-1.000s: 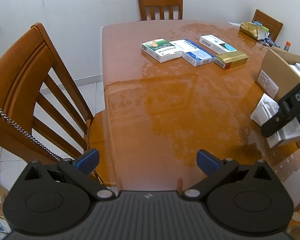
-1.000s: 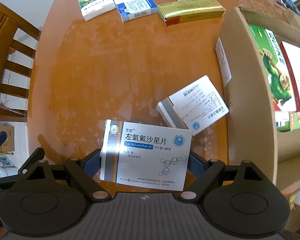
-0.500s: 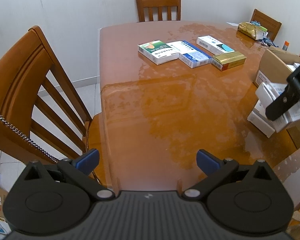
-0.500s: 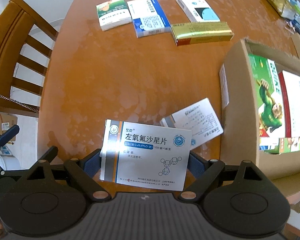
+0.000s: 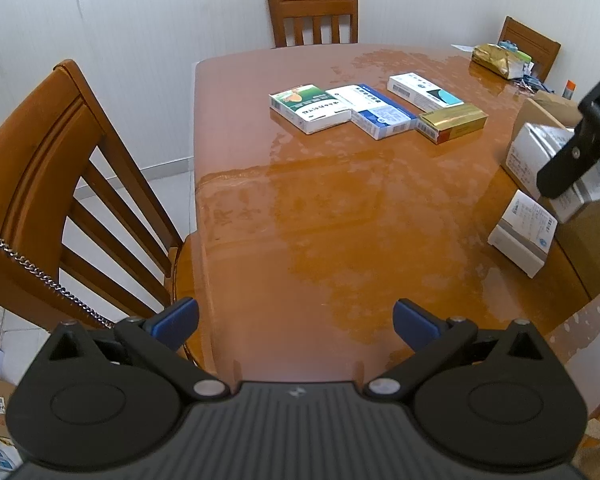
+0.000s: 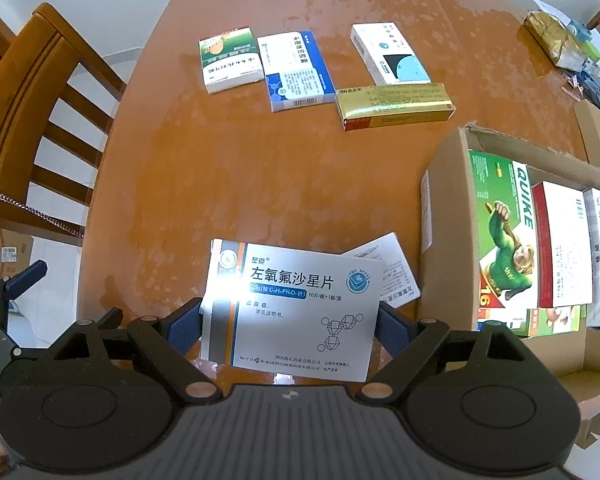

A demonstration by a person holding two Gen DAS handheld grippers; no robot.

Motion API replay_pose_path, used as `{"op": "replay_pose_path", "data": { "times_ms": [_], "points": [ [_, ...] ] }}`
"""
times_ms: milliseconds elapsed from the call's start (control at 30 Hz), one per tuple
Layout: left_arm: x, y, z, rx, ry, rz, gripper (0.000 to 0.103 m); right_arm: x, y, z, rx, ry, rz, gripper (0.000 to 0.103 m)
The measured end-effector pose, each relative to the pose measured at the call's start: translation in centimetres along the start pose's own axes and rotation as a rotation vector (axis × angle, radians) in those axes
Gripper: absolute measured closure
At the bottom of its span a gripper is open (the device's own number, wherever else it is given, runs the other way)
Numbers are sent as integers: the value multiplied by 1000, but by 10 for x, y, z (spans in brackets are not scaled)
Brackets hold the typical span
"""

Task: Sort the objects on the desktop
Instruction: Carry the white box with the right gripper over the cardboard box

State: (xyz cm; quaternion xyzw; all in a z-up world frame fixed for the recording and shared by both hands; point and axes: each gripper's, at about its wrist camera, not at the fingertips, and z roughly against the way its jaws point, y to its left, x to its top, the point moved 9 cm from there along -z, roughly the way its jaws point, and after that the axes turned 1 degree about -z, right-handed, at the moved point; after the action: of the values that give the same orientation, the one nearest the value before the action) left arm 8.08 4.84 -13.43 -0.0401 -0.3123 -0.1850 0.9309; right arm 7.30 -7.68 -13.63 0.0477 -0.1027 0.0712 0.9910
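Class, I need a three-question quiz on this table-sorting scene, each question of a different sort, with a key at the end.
1. True or false: the left gripper holds a medicine box.
2. Multiple choice: what is the right gripper closed on? A) the gold box B) the white and blue box C) the green box
3. Short answer: how many boxes lie in the group at the far side of the table?

Key
1. False: its jaws stand open and hold nothing.
2. B, the white and blue box.
3. Four: the green and white box, the blue and white box, the white box with a blue circle, the gold box.
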Motion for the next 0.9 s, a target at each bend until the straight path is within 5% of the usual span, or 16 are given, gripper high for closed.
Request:
{"op": "replay_pose_path", "data": {
  "times_ms": [100, 900],
  "points": [
    [1, -3, 0, 1, -1, -6, 0, -18, -18, 38, 3, -11, -3, 12],
    [20, -54, 2, -24, -2, -80, 0, -18, -99, 95, -17, -96, -30, 12]
  ]
}}
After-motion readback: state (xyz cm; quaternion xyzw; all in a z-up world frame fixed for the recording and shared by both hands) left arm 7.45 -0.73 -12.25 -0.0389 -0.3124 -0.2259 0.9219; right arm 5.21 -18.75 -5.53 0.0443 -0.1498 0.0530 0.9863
